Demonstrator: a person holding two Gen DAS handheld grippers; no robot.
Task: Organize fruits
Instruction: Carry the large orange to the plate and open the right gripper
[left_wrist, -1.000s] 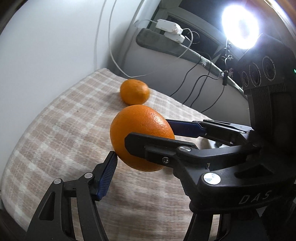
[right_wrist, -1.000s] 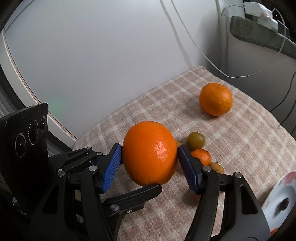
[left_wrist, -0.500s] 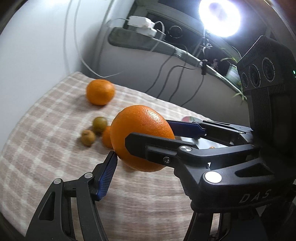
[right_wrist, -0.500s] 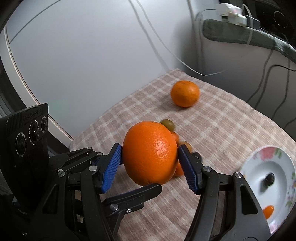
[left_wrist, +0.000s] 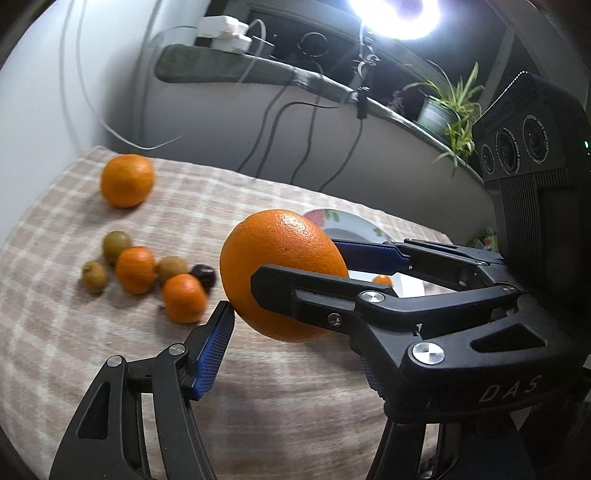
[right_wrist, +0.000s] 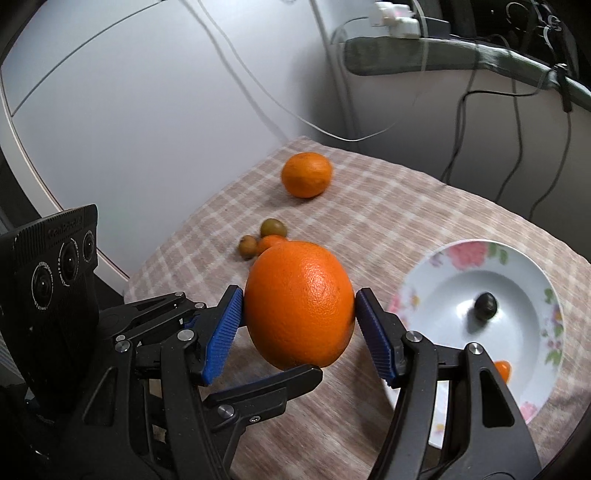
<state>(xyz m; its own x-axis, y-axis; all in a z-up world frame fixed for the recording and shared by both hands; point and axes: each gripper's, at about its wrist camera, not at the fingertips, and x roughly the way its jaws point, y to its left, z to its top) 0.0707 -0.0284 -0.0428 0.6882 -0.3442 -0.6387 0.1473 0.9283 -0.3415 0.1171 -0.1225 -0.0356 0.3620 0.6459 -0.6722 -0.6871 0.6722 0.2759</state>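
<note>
I see the floral plate (right_wrist: 476, 258) at right, holding a dark fruit (right_wrist: 485, 305) and a small orange piece (right_wrist: 503, 370). Right tongs (right_wrist: 299, 317) are closed on the big orange (right_wrist: 299, 306), held above the desk left of the plate. Left tongs (left_wrist: 291, 280) also clamp it, pads on both sides. Checked cloth (right_wrist: 388, 206) covers the desk; mandarin (right_wrist: 306, 174) far, small fruits (left_wrist: 147, 269) clustered at left. White wall, cables behind.

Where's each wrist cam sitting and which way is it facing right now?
Left wrist: behind its own fingers, looking across the checked cloth toward the plate and window ledge.
Right wrist: behind its own pads, which clamp the orange, facing the wall corner.
Shared: orange, plate, lone mandarin, and each other's camera block.
</note>
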